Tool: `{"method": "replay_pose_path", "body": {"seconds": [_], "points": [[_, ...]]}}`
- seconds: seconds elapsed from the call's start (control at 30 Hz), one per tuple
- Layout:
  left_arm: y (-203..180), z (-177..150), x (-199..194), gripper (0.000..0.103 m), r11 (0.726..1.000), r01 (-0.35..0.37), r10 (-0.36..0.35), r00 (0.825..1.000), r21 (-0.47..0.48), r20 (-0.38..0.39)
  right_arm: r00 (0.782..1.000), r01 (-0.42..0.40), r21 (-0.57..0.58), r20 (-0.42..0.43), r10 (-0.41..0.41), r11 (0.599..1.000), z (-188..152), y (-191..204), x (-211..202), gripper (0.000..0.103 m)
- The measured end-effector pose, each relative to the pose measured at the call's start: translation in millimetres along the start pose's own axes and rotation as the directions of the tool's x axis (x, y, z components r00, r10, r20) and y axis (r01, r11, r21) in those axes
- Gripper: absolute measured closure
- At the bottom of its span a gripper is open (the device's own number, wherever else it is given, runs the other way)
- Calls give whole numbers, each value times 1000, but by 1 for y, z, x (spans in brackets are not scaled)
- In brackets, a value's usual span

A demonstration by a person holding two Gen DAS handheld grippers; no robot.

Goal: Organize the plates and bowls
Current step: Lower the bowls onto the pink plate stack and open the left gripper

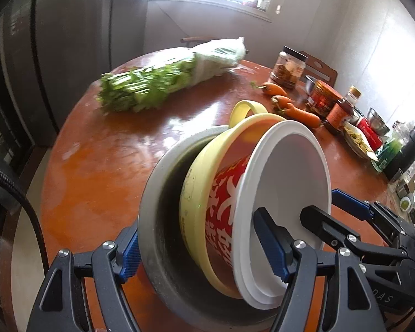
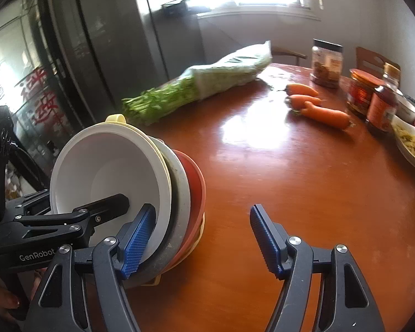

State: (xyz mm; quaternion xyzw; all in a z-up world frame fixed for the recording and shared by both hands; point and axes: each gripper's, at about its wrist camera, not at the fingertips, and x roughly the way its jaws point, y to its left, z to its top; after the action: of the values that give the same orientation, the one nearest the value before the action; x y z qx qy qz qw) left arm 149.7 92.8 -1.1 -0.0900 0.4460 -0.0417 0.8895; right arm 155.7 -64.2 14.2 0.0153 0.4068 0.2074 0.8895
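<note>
A tilted stack of nested dishes stands on the wooden table [image 2: 276,182]: a white paper bowl with red print [image 1: 290,177] innermost, inside a yellow handled bowl [image 1: 196,191], inside a grey bowl [image 1: 157,221]. In the right wrist view the stack shows the white bowl [image 2: 105,171], grey bowl [image 2: 179,193] and an orange-red bowl [image 2: 197,193] under it. My left gripper [image 1: 199,254] is closed around the stack, one finger behind the grey bowl, the other inside the white bowl. My right gripper [image 2: 202,240] is open and empty, its left fingertip [image 2: 137,243] at the stack's rim.
A bag of greens [image 2: 202,85], carrots [image 2: 318,108], jars and bottles [image 2: 373,96], and a plate of food [image 2: 412,141] sit at the table's far and right sides. A dark cabinet [image 2: 96,41] stands to the left.
</note>
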Motion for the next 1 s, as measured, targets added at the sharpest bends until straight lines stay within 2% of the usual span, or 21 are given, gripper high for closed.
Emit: {"method": "replay_pose_path", "body": {"seconds": [0.27, 0.43, 0.57, 0.77, 1.0], "points": [[-17, 1, 5, 30, 1000, 10, -10, 1000, 18, 10, 1000, 16, 32, 7, -16, 999, -2, -22, -5, 31], [-10, -1, -6, 30, 998, -68, 67, 997, 16, 43, 999, 13, 16, 32, -13, 1000, -3, -15, -10, 31], [0, -4, -26, 29, 996, -84, 84, 993, -6, 83, 997, 15, 2, 69, -15, 1000, -5, -9, -26, 30], [-6, -22, -62, 26, 995, -100, 98, 984, 7, 149, 993, 31, -47, 115, -26, 998, -19, 3, -56, 27], [-20, -57, -91, 21, 995, -102, 97, 972, 13, 213, 990, 62, -89, 129, -51, 994, -47, 10, -82, 26]]}}
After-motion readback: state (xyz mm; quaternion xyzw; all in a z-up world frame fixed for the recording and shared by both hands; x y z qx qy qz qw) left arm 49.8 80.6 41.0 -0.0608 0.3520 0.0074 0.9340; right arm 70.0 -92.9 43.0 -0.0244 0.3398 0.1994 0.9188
